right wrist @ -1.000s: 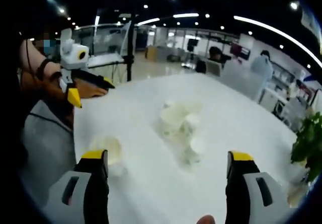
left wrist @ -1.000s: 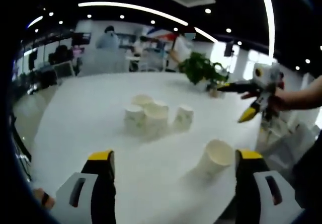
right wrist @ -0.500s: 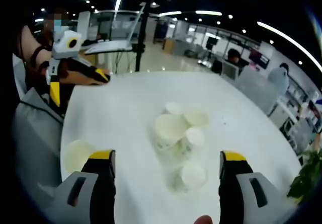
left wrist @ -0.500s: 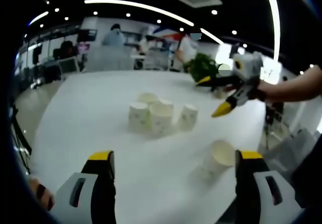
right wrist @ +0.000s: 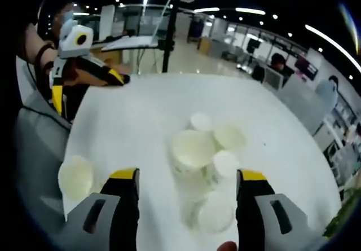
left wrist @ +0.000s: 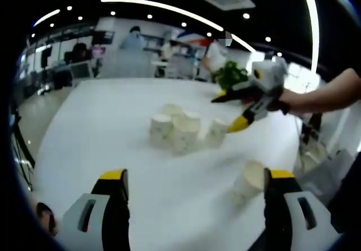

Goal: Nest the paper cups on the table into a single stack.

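the right gripper (right wrist: 184, 183) has come down and forward over the cluster of white paper cups (right wrist: 203, 155) on the round white table (right wrist: 130, 115), its yellow-tipped jaws spread wide apart and holding nothing, where half a second ago it sat farther back. from the left gripper view it now hangs just beside the cluster, nearer than before. the left gripper (left wrist: 194, 189) stays low with jaws apart and empty, and the lone white paper cup (left wrist: 249, 179) stands well apart from the cluster near the table edge.

Left gripper (left wrist: 194, 179) low, jaws wide apart; right gripper (left wrist: 227, 111) reaches in on an outstretched arm (left wrist: 318, 96) (jaws parted too).
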Action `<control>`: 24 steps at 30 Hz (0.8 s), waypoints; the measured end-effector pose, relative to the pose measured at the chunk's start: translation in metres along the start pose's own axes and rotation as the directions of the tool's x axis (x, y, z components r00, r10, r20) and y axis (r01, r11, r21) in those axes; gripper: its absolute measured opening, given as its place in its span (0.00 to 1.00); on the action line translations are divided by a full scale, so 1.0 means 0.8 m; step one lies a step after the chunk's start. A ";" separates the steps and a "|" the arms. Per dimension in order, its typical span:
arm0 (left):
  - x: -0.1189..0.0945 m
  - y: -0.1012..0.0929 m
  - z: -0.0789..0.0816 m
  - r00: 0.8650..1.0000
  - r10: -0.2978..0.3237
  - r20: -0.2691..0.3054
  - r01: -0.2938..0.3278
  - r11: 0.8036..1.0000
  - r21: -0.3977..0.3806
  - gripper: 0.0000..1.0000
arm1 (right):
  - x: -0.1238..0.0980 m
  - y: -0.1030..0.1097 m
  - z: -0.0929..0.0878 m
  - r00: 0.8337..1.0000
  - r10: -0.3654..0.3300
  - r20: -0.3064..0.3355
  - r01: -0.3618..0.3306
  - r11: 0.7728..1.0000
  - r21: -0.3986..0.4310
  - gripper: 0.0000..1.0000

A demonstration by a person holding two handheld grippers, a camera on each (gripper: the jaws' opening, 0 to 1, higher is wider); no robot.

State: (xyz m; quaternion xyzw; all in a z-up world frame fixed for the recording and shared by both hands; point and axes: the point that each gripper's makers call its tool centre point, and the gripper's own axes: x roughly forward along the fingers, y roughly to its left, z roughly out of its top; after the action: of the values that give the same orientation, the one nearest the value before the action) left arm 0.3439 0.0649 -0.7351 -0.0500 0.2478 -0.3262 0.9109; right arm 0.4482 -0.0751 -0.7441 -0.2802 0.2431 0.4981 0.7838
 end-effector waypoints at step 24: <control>0.001 0.013 -0.011 1.000 0.008 -0.030 -0.007 1.000 0.009 1.00 | 0.064 0.026 0.000 0.978 0.151 -0.141 -0.179 0.959 -0.221 0.26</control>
State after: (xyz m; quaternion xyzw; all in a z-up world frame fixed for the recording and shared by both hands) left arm 0.3457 0.0731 -0.7457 -0.0401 0.2604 -0.3246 0.9084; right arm 0.4489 -0.0349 -0.7819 -0.3787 0.2536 0.5686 0.6848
